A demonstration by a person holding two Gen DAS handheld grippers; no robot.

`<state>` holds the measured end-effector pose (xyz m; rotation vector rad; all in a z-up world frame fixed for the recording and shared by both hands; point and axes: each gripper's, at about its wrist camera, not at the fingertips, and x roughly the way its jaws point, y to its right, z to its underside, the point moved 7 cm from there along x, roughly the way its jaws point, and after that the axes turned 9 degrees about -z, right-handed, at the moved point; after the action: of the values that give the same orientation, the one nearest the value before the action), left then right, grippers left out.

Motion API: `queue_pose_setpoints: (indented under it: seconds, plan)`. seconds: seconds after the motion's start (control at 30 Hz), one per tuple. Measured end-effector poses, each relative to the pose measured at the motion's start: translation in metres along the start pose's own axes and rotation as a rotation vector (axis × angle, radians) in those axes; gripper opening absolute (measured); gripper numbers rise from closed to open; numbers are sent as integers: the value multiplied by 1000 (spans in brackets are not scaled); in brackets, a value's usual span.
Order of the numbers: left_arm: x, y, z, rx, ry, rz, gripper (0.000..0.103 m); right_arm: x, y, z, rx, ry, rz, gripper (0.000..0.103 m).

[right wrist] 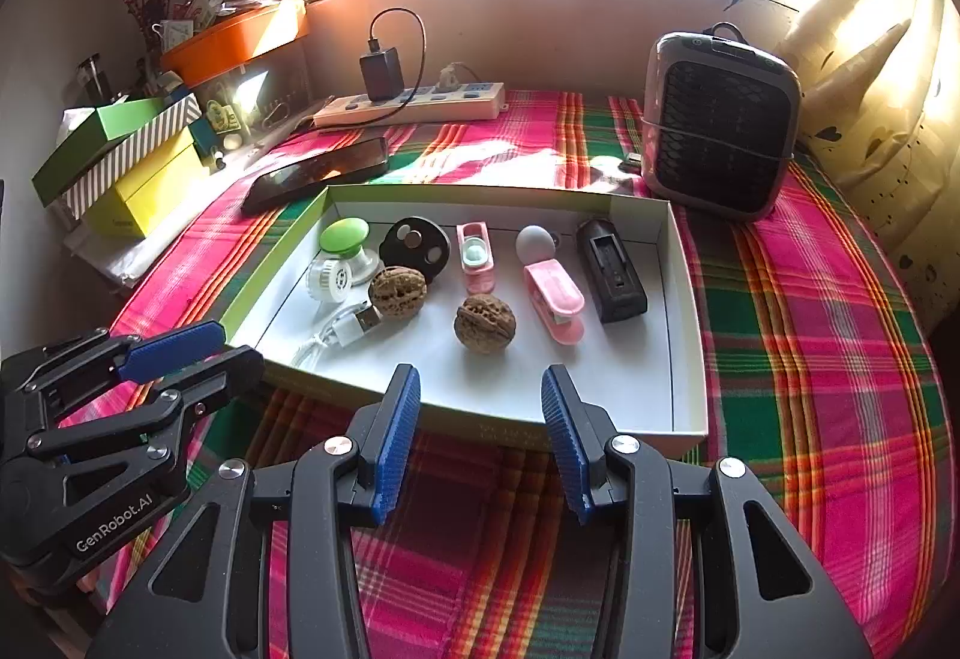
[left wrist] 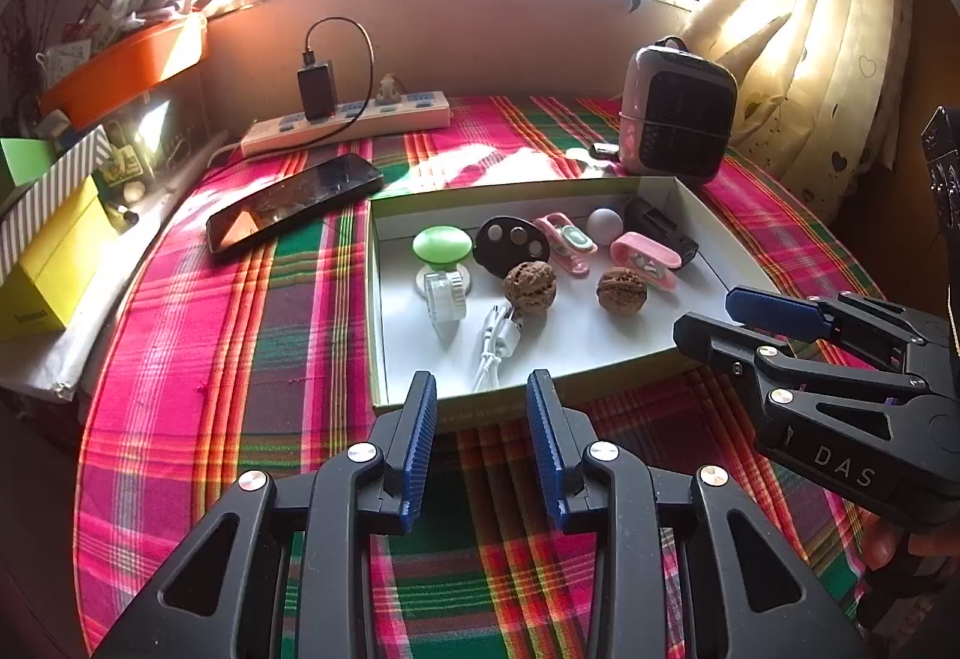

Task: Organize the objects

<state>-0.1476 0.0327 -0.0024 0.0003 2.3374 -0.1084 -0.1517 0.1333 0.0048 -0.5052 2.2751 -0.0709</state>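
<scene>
A shallow white box (left wrist: 588, 341) (right wrist: 540, 389) on the plaid cloth holds two walnuts (left wrist: 530, 287) (right wrist: 485, 323), a white USB cable (left wrist: 498, 341) (right wrist: 342, 332), a green-capped round piece (left wrist: 442, 243), a black oval disc (left wrist: 510, 242), two pink clips (right wrist: 555, 299), a grey ball (right wrist: 535, 241) and a black case (right wrist: 611, 269). My left gripper (left wrist: 482, 380) (right wrist: 240, 346) hangs just outside the box's near edge, open, nothing between its blue pads. My right gripper (right wrist: 480, 374) (left wrist: 708, 314) hovers at the near right rim, also open with nothing in it.
A black phone (left wrist: 294, 206) lies left of the box. Behind it are a power strip (left wrist: 348, 122) with a charger and a small heater (left wrist: 678, 119). Yellow and striped boxes (left wrist: 54, 263) and an orange tray (left wrist: 132, 59) crowd the left. A curtain (left wrist: 828, 29) hangs at right.
</scene>
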Motion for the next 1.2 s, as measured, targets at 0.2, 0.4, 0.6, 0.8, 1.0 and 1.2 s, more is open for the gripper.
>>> queue_pose_setpoints:
  seconds: [0.2, 0.4, 0.6, 0.8, 1.0, 1.2]
  plan:
    - [1, 4, 23, -5, -46, -13, 30, -7, 1, 19, 2, -15, 34, 44]
    - [2, 4, 40, -18, -70, -30, 30, -8, 5, 33, 20, -34, 42, 52]
    - [5, 1, 47, -40, -89, -42, 32, -6, 11, 46, 38, -63, 68, 52]
    - [9, 4, 53, -41, -101, -41, 33, -7, 19, 57, 58, -84, 95, 55]
    - [10, 8, 52, -41, -94, -47, 39, -10, 22, 61, 55, -91, 115, 60]
    - [10, 14, 53, -27, -81, -72, 46, -11, 26, 64, 44, -91, 144, 70]
